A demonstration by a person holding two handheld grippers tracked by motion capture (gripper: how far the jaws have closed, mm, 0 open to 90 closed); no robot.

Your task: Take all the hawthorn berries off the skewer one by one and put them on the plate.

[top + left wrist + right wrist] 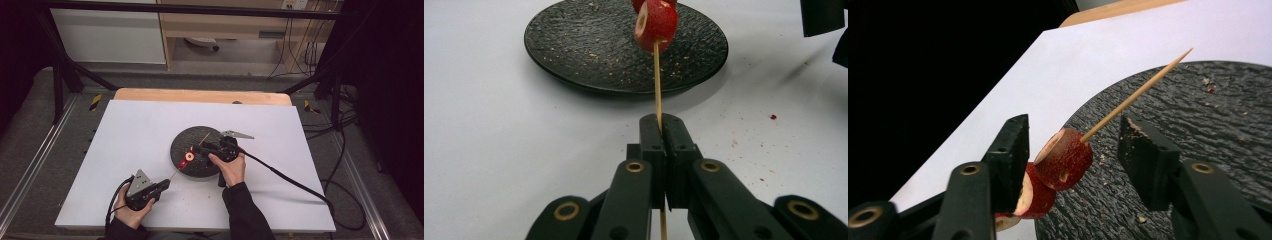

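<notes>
Left claw clamps thin wooden skewer; round red slices.

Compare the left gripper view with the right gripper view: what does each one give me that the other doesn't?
Left gripper view alone: the left gripper shut on the lower end of the wooden skewer, and red specks on the white table.

Right gripper view alone: the skewer's pointed tip, two red fruit pieces clearly threaded one behind the other, the right gripper with its jaws apart either side of them, and the wooden table edge.

Both: the skewer, the fruit, and the crumb-strewn black plate.
</notes>
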